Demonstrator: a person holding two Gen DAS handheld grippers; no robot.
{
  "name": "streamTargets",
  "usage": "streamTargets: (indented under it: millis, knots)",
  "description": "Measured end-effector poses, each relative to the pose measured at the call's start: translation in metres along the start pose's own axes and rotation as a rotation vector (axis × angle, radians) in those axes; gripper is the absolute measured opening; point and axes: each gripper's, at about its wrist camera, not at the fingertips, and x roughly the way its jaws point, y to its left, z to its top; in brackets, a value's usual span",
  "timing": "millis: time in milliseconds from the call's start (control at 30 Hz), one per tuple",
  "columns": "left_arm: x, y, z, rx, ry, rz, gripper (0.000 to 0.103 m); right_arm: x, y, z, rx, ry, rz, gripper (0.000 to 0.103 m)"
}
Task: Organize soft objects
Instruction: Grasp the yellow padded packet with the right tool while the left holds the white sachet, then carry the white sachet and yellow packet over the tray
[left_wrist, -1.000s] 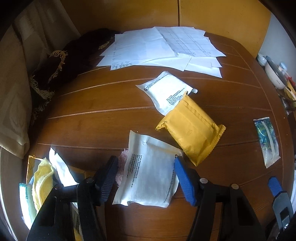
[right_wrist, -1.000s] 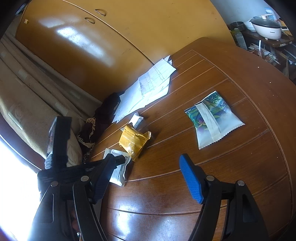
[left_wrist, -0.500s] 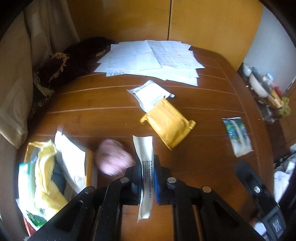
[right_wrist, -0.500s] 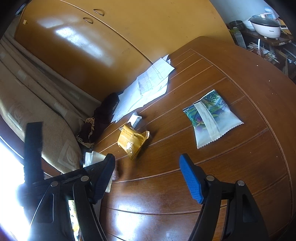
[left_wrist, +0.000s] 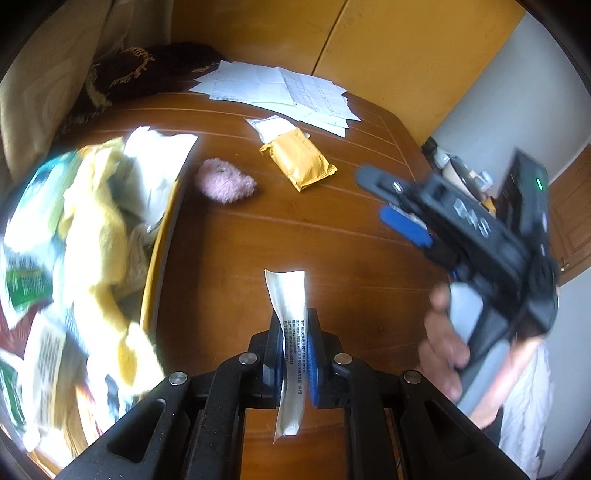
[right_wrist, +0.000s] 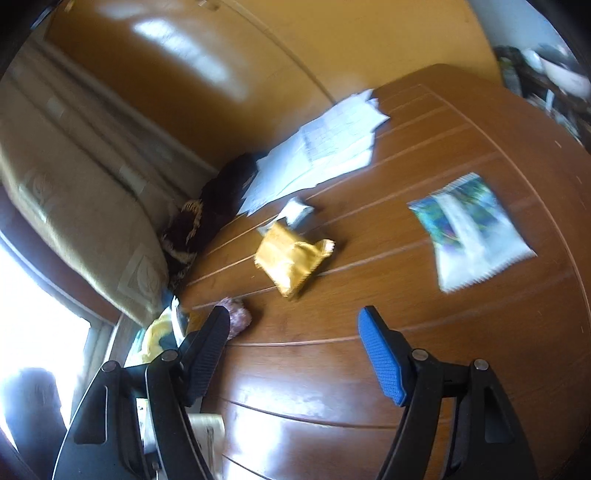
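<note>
The flat white plastic sachet with black print (left_wrist: 291, 332) hangs edge-on in the left gripper (left_wrist: 293, 354), whose jaws are clamped on its lower middle, so that its top stands above the pads and its bottom end dangles below them, clear of the brown wooden counter (left_wrist: 332, 236). The step in hand looks to be carrying it across to the yellow-rimmed box heaped with cloths and packets (left_wrist: 155, 258) at the left of the left wrist view. To do that well, the grip should hold firm until the sachet is fully over the heap, since the pack is thin and slippery and could slide out if the pads ease early; it is best brought over the rim high enough that the dangling end does not catch on the wall, then let go low over the pile so it settles flat instead of tipping back out. The right gripper (right_wrist: 295, 350) hovers over the counter with its jaws apart and nothing between them, and should keep out of the left hand's path. Left on the counter are a fluffy pink pom-pom (left_wrist: 225, 181) near the box, a crinkled mustard-yellow foil packet (left_wrist: 299, 162) lying partly over a small white sachet (left_wrist: 271, 125), and, well apart, a blue-green and white printed pouch (right_wrist: 469, 229).
</note>
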Motion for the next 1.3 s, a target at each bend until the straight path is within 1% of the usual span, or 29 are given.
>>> streamTargets:
  millis: [100,167,267,333,400,467,567,667,733,767,833,900,1000,1200,1300]
  knots:
    - [-0.009,0.008,-0.013,-0.033,-0.013,-0.049,0.009,0.021,0.029,0.020,-0.131,0.048,-0.030,0.072]
    - [-0.015,0.012,-0.019,-0.035,-0.015,-0.078,0.009,0.043,0.039,0.037,-0.202,0.074,-0.083,0.072]
    - [-0.026,0.020,-0.027,-0.035,-0.029,-0.094,0.009,0.076,0.042,0.056,-0.234,0.067,-0.193,0.072]
    - [-0.033,0.026,-0.032,-0.036,-0.032,-0.105,0.009,0.092,0.040,0.063,-0.229,0.069,-0.201,0.072]
    - [-0.038,0.030,-0.034,-0.033,-0.041,-0.118,0.009,0.102,0.037,0.064,-0.227,0.068,-0.192,0.072]
    - [-0.039,0.035,-0.034,-0.044,-0.042,-0.119,0.009,0.113,0.034,0.062,-0.240,0.088,-0.189,0.072]
    - [-0.039,0.039,-0.034,-0.054,-0.038,-0.121,0.009,0.124,0.034,0.054,-0.263,0.117,-0.214,0.072]
    - [-0.039,0.040,-0.032,-0.060,-0.042,-0.125,0.009,0.122,0.038,0.047,-0.282,0.122,-0.233,0.072]
    - [-0.039,0.039,-0.033,-0.062,-0.040,-0.126,0.009,0.121,0.041,0.044,-0.281,0.133,-0.257,0.058]
    - [-0.039,0.038,-0.034,-0.060,-0.038,-0.126,0.009,0.121,0.042,0.042,-0.289,0.141,-0.276,0.049]
    - [-0.039,0.036,-0.035,-0.055,-0.039,-0.122,0.009,0.119,0.046,0.037,-0.307,0.153,-0.305,0.043]
    - [-0.039,0.034,-0.035,-0.050,-0.042,-0.118,0.009,0.114,0.049,0.032,-0.307,0.170,-0.307,0.039]
    - [-0.040,0.032,-0.035,-0.050,-0.045,-0.112,0.009,0.098,0.053,0.023,-0.282,0.175,-0.298,0.038]
    - [-0.040,0.028,-0.036,-0.059,-0.051,-0.095,0.009,0.058,0.055,-0.004,-0.218,0.118,-0.173,0.037]
    - [-0.042,0.025,-0.038,-0.058,-0.063,-0.088,0.009,0.052,0.047,-0.014,-0.192,0.096,-0.113,0.037]
